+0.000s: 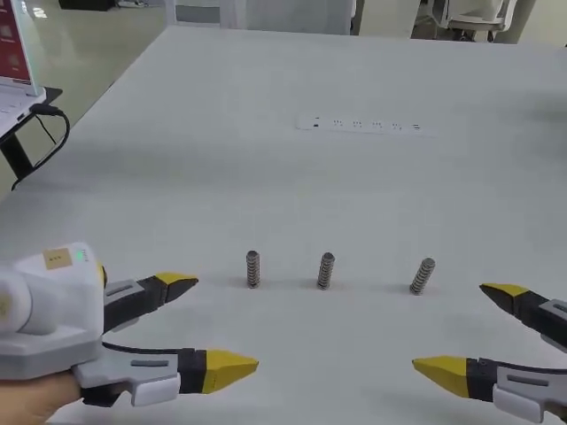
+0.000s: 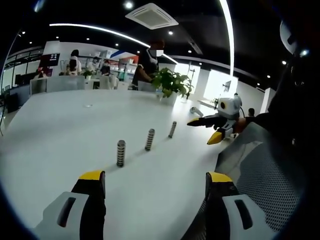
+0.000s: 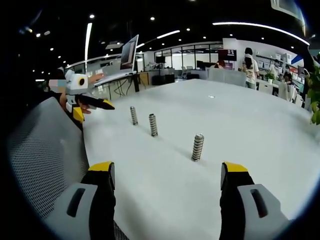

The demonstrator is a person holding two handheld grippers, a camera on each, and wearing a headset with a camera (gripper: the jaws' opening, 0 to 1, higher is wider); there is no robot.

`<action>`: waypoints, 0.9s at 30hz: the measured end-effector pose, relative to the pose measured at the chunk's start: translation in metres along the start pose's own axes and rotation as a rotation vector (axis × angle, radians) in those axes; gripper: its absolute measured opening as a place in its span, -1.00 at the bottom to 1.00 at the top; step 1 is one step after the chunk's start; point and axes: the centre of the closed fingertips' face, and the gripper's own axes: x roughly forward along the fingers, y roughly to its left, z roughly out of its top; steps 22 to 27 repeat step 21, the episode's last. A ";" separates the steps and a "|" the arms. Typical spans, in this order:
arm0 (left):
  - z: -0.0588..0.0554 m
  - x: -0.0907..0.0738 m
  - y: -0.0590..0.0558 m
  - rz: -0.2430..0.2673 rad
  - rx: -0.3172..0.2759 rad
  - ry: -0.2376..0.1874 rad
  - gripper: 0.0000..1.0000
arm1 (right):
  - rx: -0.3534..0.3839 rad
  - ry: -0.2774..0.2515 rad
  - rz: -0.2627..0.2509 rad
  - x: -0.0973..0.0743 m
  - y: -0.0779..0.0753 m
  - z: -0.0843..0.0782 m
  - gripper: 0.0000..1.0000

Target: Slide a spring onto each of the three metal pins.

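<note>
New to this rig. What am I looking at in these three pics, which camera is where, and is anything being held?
No robot: a person holds a two-fingered tool in each hand. The head view comes from a headset, looking down at the left gripper and right gripper, both open and empty. The two round pictures come from a camera on each gripper, looking along its fingers. On the table three springs stand upright in a row, apart from both grippers; a power strip lies farther back.
</note>
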 end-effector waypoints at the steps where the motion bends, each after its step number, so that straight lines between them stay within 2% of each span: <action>1: 0.000 0.000 0.000 0.000 0.000 0.000 0.57 | -0.004 0.000 0.000 0.000 0.000 0.000 0.76; 27: 0.000 0.001 -0.002 -0.005 0.001 0.007 0.57 | -0.007 0.011 -0.004 0.001 -0.001 -0.001 0.76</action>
